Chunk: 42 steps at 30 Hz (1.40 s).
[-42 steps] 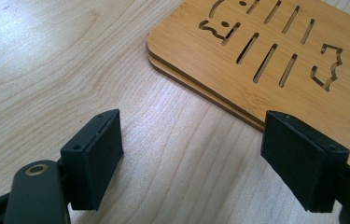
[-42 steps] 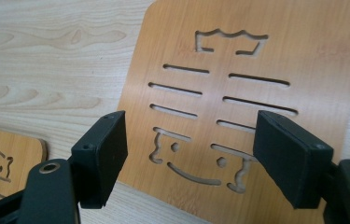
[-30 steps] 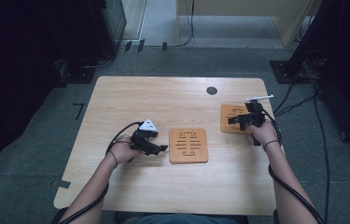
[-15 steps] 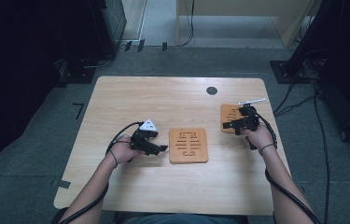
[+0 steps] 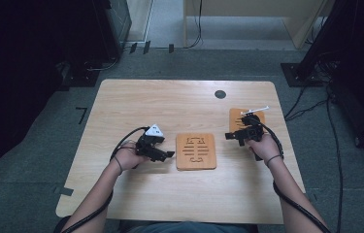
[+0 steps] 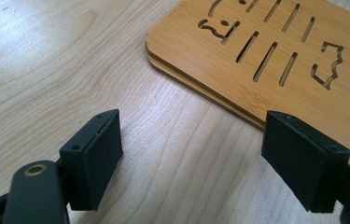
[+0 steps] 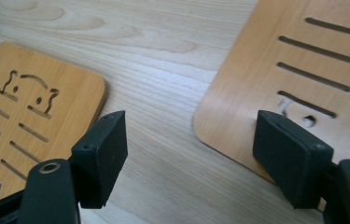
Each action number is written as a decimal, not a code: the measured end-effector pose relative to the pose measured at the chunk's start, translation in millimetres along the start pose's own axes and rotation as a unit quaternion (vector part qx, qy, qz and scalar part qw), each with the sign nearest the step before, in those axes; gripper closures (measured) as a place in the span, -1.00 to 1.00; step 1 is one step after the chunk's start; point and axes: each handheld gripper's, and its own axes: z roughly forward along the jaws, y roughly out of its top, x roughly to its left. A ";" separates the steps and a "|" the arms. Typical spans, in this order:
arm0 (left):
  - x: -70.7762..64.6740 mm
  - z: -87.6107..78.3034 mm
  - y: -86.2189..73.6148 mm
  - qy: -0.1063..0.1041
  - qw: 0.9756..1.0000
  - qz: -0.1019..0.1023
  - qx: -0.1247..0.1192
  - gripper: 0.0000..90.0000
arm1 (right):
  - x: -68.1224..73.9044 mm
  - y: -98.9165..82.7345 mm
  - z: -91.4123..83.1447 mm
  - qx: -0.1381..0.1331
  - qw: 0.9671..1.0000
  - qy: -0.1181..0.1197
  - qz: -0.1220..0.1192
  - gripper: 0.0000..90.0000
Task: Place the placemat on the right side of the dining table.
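Note:
Two flat wooden boards with cut-out slots lie on the table. The centre board (image 5: pixel 196 151) (image 6: pixel 256 51) (image 7: pixel 32 116) looks two layers thick at its edge. The right board (image 5: pixel 240 116) (image 7: pixel 303 60) lies farther back, partly under my right hand's tool. My left gripper (image 5: pixel 170 155) (image 6: pixel 191 158) rests just left of the centre board, jaws open over bare wood. My right gripper (image 5: pixel 229 136) (image 7: pixel 189 154) hovers between the two boards, jaws open. Its right pad (image 7: pixel 289 158) is over the near corner of the right board, and nothing is gripped.
The pale wooden table (image 5: pixel 136 107) has a round black hole (image 5: pixel 220 94) at the back. Cables trail from both grippers along the person's forearms. Dark equipment and cables stand on the grey floor around the table.
My right gripper has shifted left and slightly nearer the person, off the right board toward the gap between the boards. The left gripper has stayed put.

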 end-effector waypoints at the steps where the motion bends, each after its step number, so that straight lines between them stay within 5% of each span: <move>1: 0.0 0.0 0.0 0.000 1.000 0.000 0.000 -0.57 | 1.6 -0.5 0.4 0.000 1.000 0.001 -0.001 -0.40; 19: -0.2 0.5 -0.1 0.000 1.000 0.001 -0.002 -0.58 | 37.2 -7.3 18.5 -0.002 0.997 0.019 -0.078 -0.39; 25: -0.2 0.5 -0.2 0.000 1.000 0.001 -0.002 -0.58 | 46.9 -16.0 23.2 -0.027 0.992 0.018 -0.122 -0.41; 29: -0.2 0.5 -0.5 0.000 1.000 0.001 -0.003 -0.59 | 54.0 -25.7 26.6 -0.046 0.984 0.014 -0.170 -0.49; 42: -0.4 0.9 -1.5 0.000 1.000 0.004 -0.007 -0.60 | 54.0 -42.2 33.5 -0.116 0.976 0.026 -0.183 -0.63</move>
